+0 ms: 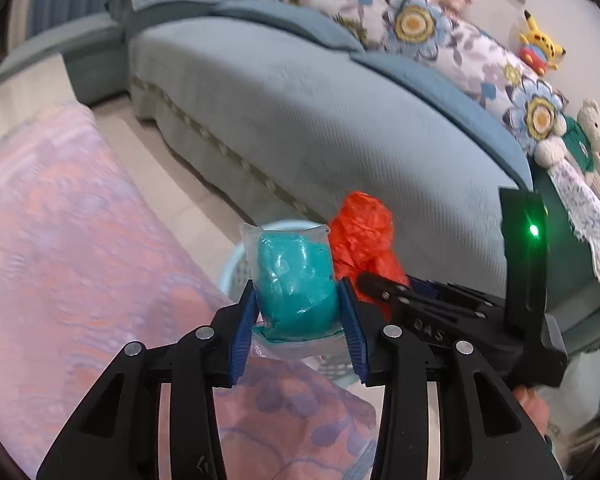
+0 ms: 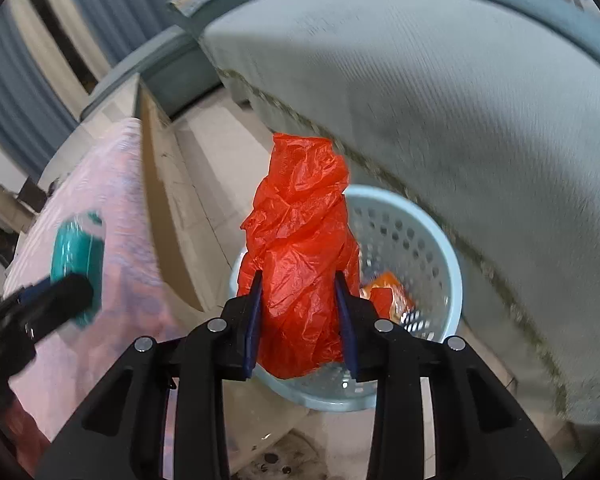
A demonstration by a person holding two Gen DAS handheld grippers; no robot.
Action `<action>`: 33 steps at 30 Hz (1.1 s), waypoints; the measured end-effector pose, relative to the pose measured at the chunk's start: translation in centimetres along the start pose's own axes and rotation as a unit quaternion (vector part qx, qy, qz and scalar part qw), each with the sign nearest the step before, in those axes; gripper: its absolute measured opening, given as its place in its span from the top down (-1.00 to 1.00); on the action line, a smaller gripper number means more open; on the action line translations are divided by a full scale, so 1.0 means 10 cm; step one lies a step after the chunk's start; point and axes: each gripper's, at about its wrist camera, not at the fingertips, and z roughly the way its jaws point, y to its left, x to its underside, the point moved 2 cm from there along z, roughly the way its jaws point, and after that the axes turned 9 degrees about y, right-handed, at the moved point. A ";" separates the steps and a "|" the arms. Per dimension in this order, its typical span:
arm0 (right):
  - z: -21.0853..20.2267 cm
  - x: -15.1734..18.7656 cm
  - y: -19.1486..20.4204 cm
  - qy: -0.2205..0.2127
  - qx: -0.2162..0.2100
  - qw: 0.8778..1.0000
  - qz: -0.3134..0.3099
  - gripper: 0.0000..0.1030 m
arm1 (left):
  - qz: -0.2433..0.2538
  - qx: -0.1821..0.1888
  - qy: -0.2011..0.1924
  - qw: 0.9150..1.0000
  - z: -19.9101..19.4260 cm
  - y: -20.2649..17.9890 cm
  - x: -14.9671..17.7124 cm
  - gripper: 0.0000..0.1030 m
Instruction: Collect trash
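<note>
My left gripper point(image 1: 298, 300) is shut on a teal lump wrapped in clear plastic point(image 1: 294, 280) and holds it over the edge of the pink-clothed table. My right gripper point(image 2: 298, 304) is shut on a crumpled red plastic bag point(image 2: 300, 240) and holds it above a light blue perforated waste basket point(image 2: 440, 240) on the floor. An orange wrapper point(image 2: 388, 296) lies inside the basket. In the left wrist view the red bag point(image 1: 364, 236) and the right gripper point(image 1: 384, 288) are just right of the teal packet, with the basket's rim point(image 1: 230, 272) partly hidden behind. The left gripper with the teal packet point(image 2: 76, 256) shows blurred in the right wrist view.
A table with a pink patterned cloth point(image 1: 80, 260) is on the left. A light blue sofa point(image 1: 320, 112) runs behind the basket, with floral cushions point(image 1: 420, 28) and plush toys point(image 1: 540, 44) along its back. Pale floor tiles point(image 2: 204, 160) lie between table and sofa.
</note>
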 end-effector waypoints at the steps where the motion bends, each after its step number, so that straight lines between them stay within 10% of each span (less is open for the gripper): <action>1: 0.06 -0.01 -0.05 0.006 0.001 1.000 0.007 0.37 | 0.000 0.003 0.004 1.000 0.08 0.00 0.01 0.21; 14: -0.14 0.06 0.06 -0.006 -0.009 1.000 0.015 0.02 | -0.020 0.002 -0.020 1.000 -0.26 0.14 0.08 -0.20; 22: -0.98 0.53 0.53 -0.119 0.057 0.991 -0.017 -0.18 | -0.032 -0.093 -0.120 0.988 -1.12 0.05 0.49 -0.54; 33: -1.53 1.02 0.82 -0.284 0.137 0.949 -0.011 -0.28 | -0.053 -0.202 -0.213 0.955 -1.62 0.00 0.99 -0.61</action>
